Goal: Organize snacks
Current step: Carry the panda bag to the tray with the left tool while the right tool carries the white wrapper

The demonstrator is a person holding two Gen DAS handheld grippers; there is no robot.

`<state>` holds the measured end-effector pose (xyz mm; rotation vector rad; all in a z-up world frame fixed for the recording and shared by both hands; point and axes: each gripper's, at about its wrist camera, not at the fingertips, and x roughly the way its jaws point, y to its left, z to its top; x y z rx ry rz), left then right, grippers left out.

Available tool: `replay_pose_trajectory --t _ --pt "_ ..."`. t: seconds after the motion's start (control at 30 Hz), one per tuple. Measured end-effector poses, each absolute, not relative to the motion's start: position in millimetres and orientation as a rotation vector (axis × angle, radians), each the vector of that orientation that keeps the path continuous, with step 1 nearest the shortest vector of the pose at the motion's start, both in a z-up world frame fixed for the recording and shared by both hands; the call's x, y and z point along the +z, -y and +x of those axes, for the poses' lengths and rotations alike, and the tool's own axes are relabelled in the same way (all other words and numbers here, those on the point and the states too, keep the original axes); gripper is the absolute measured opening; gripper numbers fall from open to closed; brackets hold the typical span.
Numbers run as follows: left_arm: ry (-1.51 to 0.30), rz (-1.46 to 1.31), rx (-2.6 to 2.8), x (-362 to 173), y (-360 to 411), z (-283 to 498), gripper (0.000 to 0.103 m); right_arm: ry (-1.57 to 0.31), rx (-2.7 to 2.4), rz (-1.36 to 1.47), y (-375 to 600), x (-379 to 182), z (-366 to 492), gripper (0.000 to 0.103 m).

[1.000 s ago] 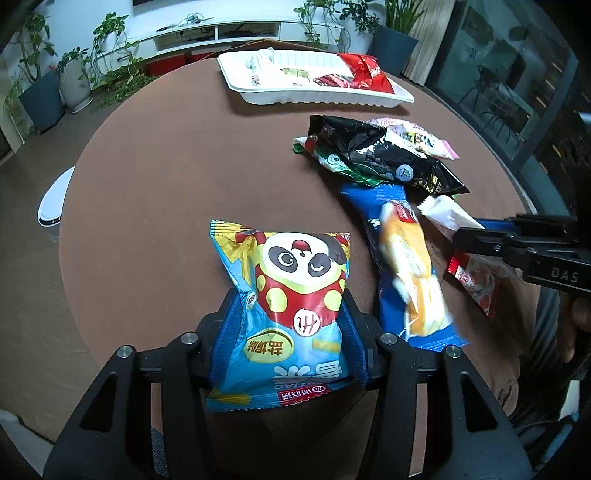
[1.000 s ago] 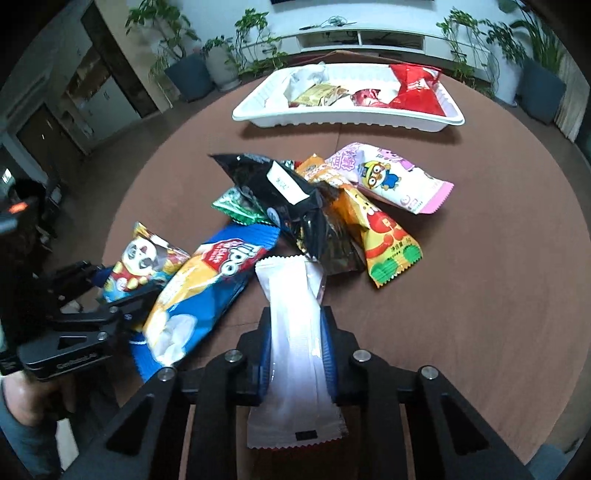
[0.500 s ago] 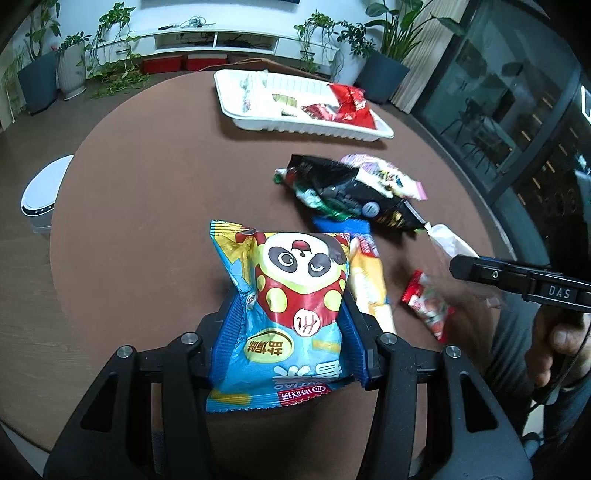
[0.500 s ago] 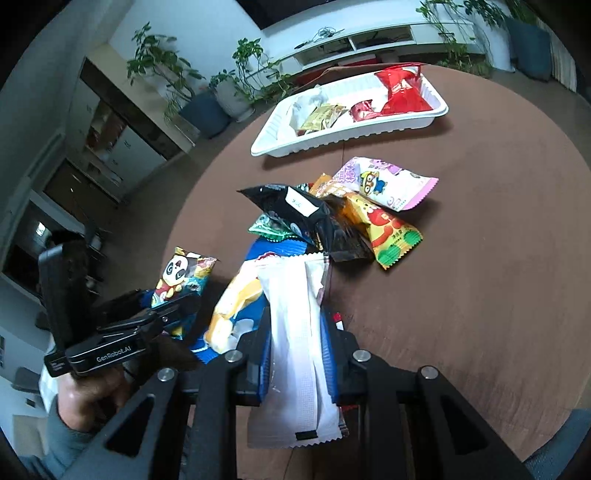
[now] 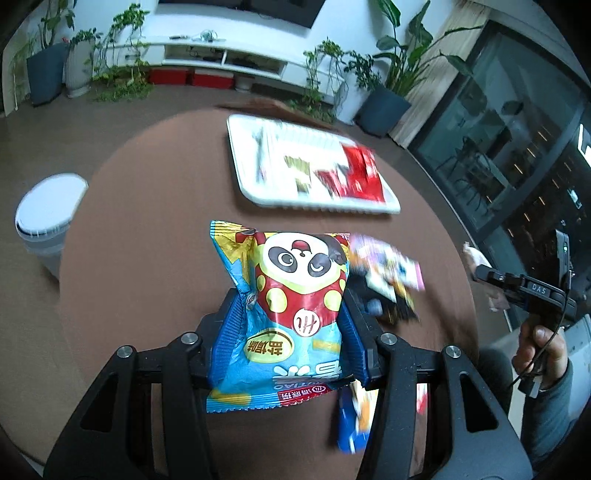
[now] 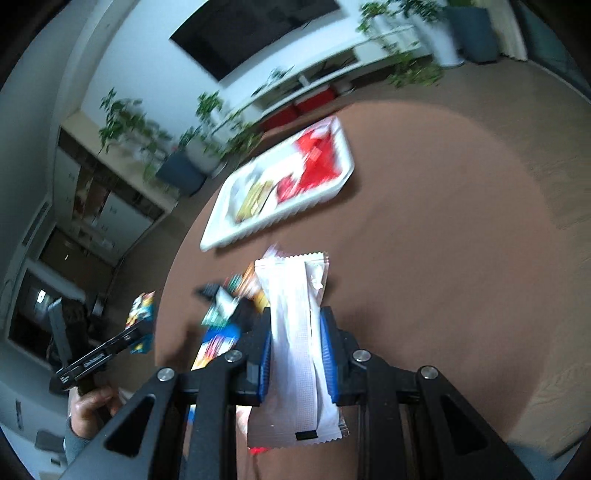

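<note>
Both claws are rising off the counter (image 5: 147, 229) toward the white tray (image 5: 243, 184). Left claw (image 5: 291, 332) is clamping the panda bag (image 5: 295, 306), right claw (image 6: 295, 354) the white packet (image 6: 295, 332). Carrying underway; next, releasing over the tray.

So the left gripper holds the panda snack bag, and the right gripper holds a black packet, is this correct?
Not quite. The left gripper does hold the panda snack bag, but the right gripper holds a white packet, as the right wrist view shows.

Living room; TV (image 6: 255, 33), potted plants (image 5: 388, 74)
</note>
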<state>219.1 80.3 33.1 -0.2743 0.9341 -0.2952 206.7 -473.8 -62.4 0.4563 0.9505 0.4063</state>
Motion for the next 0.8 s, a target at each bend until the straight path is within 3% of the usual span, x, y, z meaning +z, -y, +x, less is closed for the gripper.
replay_pose_trajectory --t 0.4,0.8 --pt "-0.871 -0.184 -0.305 93.9 -58.3 360.7 0.049 -0.766 0.413 0.422 461.6 6.3 322.9 0.025" --pt "-0.985 -0.098 -0.324 35.3 17.8 456.3 0.049 -0.900 0.453 0.295 363.4 -46.2 422.7 0.025"
